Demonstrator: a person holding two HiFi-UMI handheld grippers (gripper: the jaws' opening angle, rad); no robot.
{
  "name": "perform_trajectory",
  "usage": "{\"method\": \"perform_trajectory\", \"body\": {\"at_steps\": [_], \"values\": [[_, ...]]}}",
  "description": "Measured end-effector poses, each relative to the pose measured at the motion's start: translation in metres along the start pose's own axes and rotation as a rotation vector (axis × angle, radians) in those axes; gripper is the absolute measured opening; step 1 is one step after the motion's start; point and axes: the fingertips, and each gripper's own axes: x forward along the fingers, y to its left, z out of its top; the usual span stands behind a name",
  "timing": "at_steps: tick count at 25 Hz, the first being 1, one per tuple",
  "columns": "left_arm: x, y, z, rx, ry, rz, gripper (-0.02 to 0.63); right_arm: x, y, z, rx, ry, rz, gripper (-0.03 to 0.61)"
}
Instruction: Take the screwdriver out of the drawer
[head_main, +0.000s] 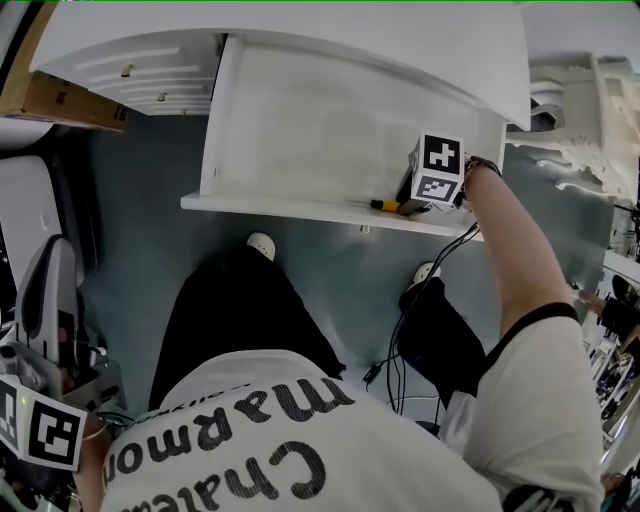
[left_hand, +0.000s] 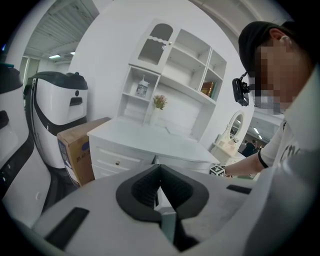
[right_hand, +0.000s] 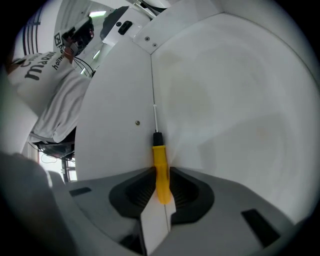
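The screwdriver (right_hand: 160, 170) has a yellow handle, a black collar and a thin metal shaft. It lies along the seam where a side wall (right_hand: 120, 130) of the open white drawer meets the drawer floor (right_hand: 235, 110). My right gripper (right_hand: 161, 187) is shut on the yellow handle, with a dark pad against each side of it. In the head view the right gripper (head_main: 408, 207) reaches into the drawer's (head_main: 300, 120) near right corner, and a bit of the screwdriver (head_main: 385, 205) shows beside it. My left gripper (left_hand: 160, 172) is shut and empty. The head view shows the left gripper (head_main: 45, 430) low at the left.
The drawer sticks out over the grey floor above the person's legs and a white shoe (head_main: 261, 243). Black cables (head_main: 400, 350) hang by the right leg. A cardboard box (left_hand: 77, 150) and a white machine (left_hand: 57, 115) stand left of the white dresser (left_hand: 150, 145).
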Motion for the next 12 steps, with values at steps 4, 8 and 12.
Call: {"method": "perform_trajectory", "body": {"at_steps": [4,8,12], "values": [[0.003,0.004,0.002,0.001,0.005,0.016,0.023,0.0,0.0,-0.001,-0.007,0.05,0.06,0.086],[0.009,0.005,0.003,0.001,0.011,0.013,0.023,0.001,0.001,0.001,-0.034,0.07,0.07,0.084],[0.013,0.004,0.007,0.002,0.008,0.003,0.023,0.0,0.0,0.001,-0.03,0.049,0.019,0.081]]}}
